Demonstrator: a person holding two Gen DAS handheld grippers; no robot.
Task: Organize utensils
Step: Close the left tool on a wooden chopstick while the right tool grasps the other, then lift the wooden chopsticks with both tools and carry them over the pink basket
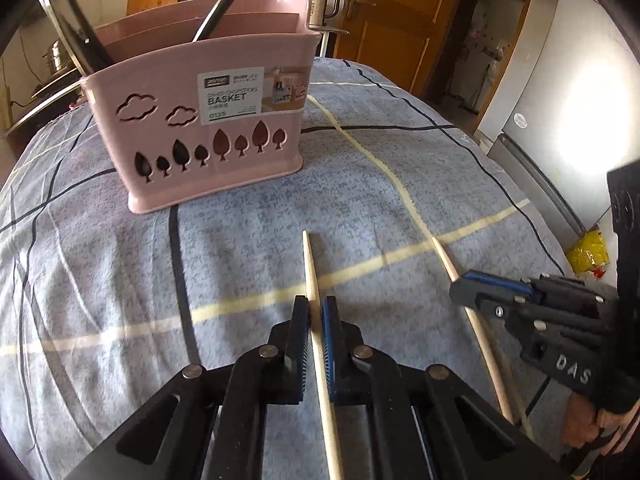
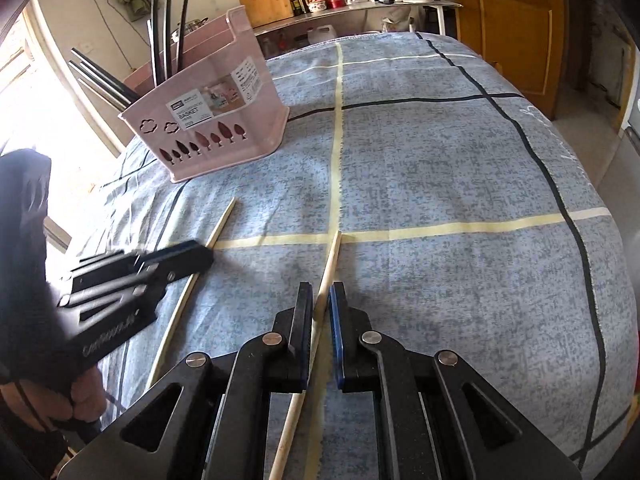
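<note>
Two wooden chopsticks on the blue-grey cloth, one per gripper. In the left wrist view, the left gripper [image 1: 317,320] sits at bottom centre with its jaws narrowed around the left chopstick [image 1: 314,280]; the pads look to be touching it or just about, so I'd call it gripped, though I can't be totally sure it's pinched tight. Over in the right wrist view, the right gripper [image 2: 320,308] at bottom centre straddles the right chopstick [image 2: 328,272] with a visible gap on the blue-pad side, so it's partly open and not clamped yet.

The pink basket [image 1: 208,120] stands upper left, well apart from both sticks, with dark utensils already poking out of it.

Handling-wise, I'd guess these sticks are super light, stiff, smooth and round, so they'll want to roll or pivot in the jaws. Grabbing nearer the middle of the stick than the thin tip seems the safer bet for tipping it into the basket.
</note>
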